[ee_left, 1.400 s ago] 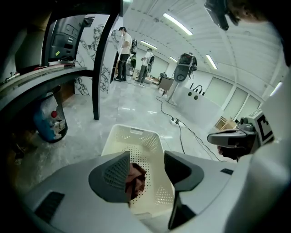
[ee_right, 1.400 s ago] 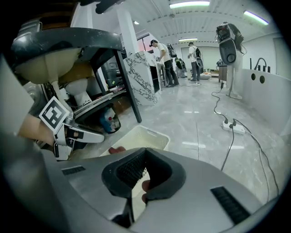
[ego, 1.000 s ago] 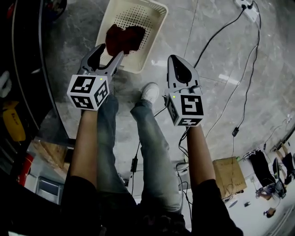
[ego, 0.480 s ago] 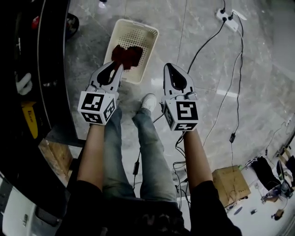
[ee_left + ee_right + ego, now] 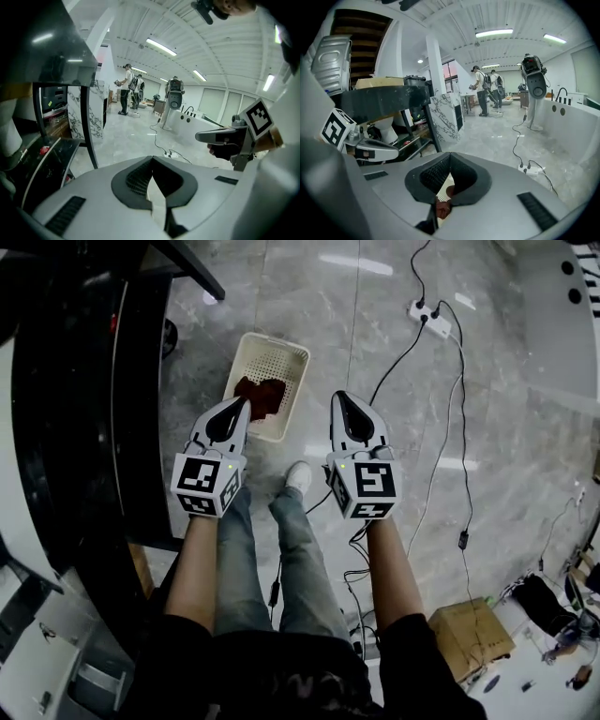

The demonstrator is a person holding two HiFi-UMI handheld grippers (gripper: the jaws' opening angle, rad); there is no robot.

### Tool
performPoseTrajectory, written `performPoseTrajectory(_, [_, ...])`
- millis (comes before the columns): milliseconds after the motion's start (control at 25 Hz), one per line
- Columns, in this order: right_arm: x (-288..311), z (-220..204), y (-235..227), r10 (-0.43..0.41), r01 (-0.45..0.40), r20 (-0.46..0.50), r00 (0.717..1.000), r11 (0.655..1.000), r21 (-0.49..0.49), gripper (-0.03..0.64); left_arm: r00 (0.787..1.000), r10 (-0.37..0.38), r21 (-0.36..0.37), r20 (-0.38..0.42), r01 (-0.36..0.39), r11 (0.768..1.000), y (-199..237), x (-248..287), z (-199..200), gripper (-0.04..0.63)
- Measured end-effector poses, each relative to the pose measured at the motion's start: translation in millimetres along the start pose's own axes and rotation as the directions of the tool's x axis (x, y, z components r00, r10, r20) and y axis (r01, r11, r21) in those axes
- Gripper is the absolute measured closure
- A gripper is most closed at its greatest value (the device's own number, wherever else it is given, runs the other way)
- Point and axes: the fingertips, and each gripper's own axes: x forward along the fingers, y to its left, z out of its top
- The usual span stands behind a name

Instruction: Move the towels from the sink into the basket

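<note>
- Holding the left gripper [image 5: 246,402] out over the floor on a bare forearm, its marker cube facing the head camera.
- Pressing the left jaws fully together after just closing them, with nothing caught between the ribbed black pads.
- Keeping the right gripper [image 5: 338,396] alongside at about the same height, well apart from the left one, jaws likewise meeting and gripping nothing.
- Glimpsing a sliver of red cloth and cream plastic far below through the small gap behind the right jaws.
- Lying bunched inside the cream perforated plastic basket [image 5: 285,354]: a dark red towel [image 5: 262,396], filling the end nearer the person.
- Standing on the grey marble floor [image 5: 506,437], just beside the black counter [image 5: 84,427] at the left: that same basket.
- Planting a white shoe [image 5: 298,476] just short of the basket, legs in blue jeans below.
- Trailing across the floor to the right: black cables from a white power strip [image 5: 428,315].
- Sitting at the lower right: a brown cardboard box [image 5: 472,634].
</note>
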Motion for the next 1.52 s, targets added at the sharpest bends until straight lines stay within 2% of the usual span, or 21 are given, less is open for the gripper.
performPoseTrajectory(600, [-92, 151, 7, -0.046, 0.048, 0.150, 0.988, 0.999, -0.013, 0.603, 0.987, 0.071, 0.005, 0.142, -0.073, 0.997, -23, -90, 145, 0.580])
performPoseTrajectory(760, [-114, 187, 11, -0.049, 0.059, 0.187, 0.981, 0.997, -0.049, 0.603, 0.980, 0.084, 0.020, 0.178, -0.089, 0.996, -28, -115, 181, 0.580])
performPoseTrajectory(1000, [-146, 240, 24, -0.055, 0.074, 0.255, 0.965, 0.995, -0.065, 0.603, 0.962, 0.082, 0.048, 0.262, -0.098, 0.994, -38, -152, 237, 0.580])
performPoseTrajectory(1200, [-176, 280, 41, -0.041, 0.067, 0.321, 0.946, 0.995, -0.072, 0.603, 0.944, 0.103, 0.088, 0.312, -0.137, 0.987, -41, -194, 276, 0.580])
performPoseTrajectory(1520, [-220, 324, 46, -0.041, 0.085, 0.387, 0.921, 0.992, -0.096, 0.603, 0.907, 0.135, 0.083, 0.398, -0.182, 0.980, -48, -243, 320, 0.580])
